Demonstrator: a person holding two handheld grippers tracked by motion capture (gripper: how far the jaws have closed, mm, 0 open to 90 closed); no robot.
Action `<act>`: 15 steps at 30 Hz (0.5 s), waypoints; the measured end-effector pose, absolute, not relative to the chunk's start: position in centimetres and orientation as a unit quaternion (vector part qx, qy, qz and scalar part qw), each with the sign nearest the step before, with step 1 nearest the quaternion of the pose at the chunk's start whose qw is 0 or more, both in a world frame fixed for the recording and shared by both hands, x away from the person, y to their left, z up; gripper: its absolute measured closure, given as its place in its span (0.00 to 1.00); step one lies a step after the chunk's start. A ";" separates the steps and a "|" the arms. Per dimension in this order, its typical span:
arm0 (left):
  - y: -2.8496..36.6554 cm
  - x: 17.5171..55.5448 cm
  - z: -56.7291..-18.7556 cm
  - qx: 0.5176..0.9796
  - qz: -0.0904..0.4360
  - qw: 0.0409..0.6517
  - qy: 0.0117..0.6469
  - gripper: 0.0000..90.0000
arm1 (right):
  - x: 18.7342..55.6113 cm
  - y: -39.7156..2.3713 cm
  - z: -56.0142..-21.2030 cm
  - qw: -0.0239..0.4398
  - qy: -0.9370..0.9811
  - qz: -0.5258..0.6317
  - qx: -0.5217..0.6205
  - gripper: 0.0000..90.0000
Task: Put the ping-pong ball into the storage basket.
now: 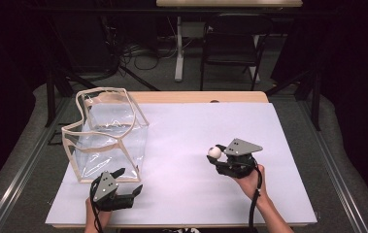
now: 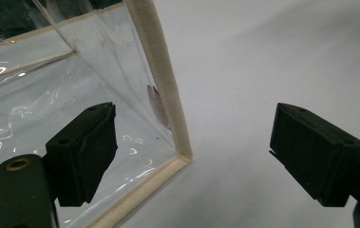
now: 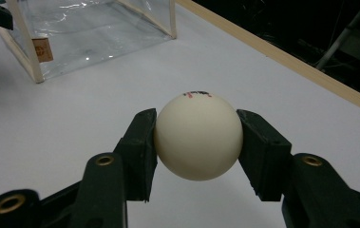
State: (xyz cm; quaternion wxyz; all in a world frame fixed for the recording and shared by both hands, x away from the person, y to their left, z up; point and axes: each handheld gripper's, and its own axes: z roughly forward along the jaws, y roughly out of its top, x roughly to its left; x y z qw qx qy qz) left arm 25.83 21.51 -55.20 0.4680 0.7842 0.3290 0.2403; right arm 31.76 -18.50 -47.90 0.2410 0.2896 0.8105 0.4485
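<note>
Gripping a cream ball (image 3: 198,137), the right hand-held gripper (image 3: 197,142) has its two black jaws pressed on the ball's opposite sides, so it is closed on it. The ball is smooth, round and off-white, with small red and dark marks at its top. In the high view the right hand-held gripper (image 1: 216,156) sits right of the desk's middle, and the ball (image 1: 214,152) shows at its tip as a small pale dot just over the white desk (image 1: 249,126); whether it touches the surface cannot be told.

The left hand-held gripper (image 1: 129,180) lies near the front edge, its jaws wide apart with nothing between them. Just beyond it stands a clear bag (image 1: 108,136), box-shaped, with cream trim along its edges and its top open and slumped.

The left gripper view shows the left hand-held gripper (image 2: 193,156) close to the bag (image 2: 87,95): one jaw lies in front of the clear wall, the other over bare desk, and the trimmed corner falls between them, untouched. The right gripper view shows a small tan label on the bag (image 3: 97,28) and the marks on the ball, which the high view is too far off to give.
</note>
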 end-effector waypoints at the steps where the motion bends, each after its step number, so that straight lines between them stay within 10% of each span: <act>1: 21.5 25.8 -55.2 0.783 0.240 0.469 0.330 0.18 | 31.8 -18.4 -47.9 0.241 0.811 0.448 0.289 0.57; 15: 21.4 25.9 -55.2 0.784 0.239 0.467 0.331 0.18 | 32.5 -17.5 -47.5 0.225 0.811 0.460 0.282 0.57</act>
